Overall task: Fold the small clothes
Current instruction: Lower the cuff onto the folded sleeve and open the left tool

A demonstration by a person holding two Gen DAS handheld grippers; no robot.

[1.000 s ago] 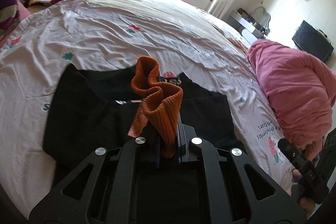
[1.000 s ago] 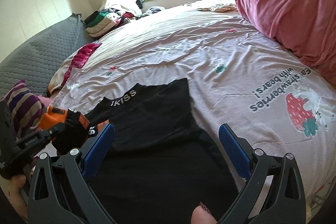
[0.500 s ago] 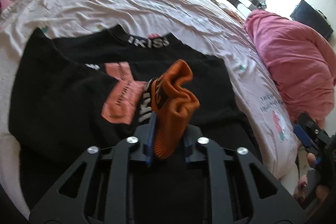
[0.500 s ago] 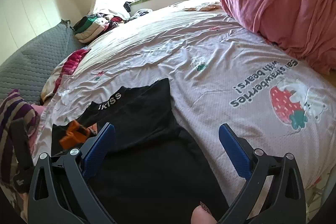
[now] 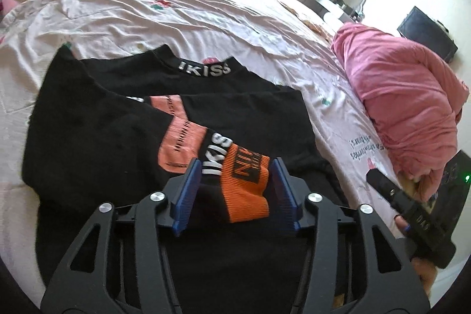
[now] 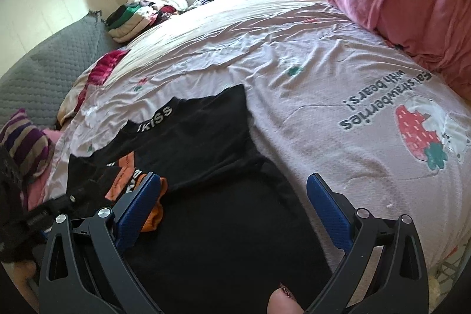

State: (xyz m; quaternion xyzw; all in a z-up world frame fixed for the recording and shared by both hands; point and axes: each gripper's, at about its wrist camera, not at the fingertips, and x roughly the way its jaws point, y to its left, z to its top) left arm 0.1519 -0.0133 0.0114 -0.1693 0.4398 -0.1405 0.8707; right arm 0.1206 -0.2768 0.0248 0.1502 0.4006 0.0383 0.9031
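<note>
We tilt our left gripper (image 5: 234, 193) downward, jaws opening around the orange cuff (image 5: 245, 186) of the black sweater (image 5: 97, 137), which lies on the bed sheet (image 5: 176, 11). A second ago the cuff was pinched upright; now it lies flat. Our right gripper (image 6: 232, 211) hovers spread wide over the sweater, gripping nothing

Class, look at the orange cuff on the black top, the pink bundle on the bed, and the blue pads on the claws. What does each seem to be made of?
Orange cuff: ribbed knit, matt; fine parallel ridges show.
Pink bundle: soft woven or fleecy cloth, probably bedding; deep loose creases, no shine.
Blue pads: likely moulded plastic or rubber; fine grooves and a straight, stiff edge.
</note>
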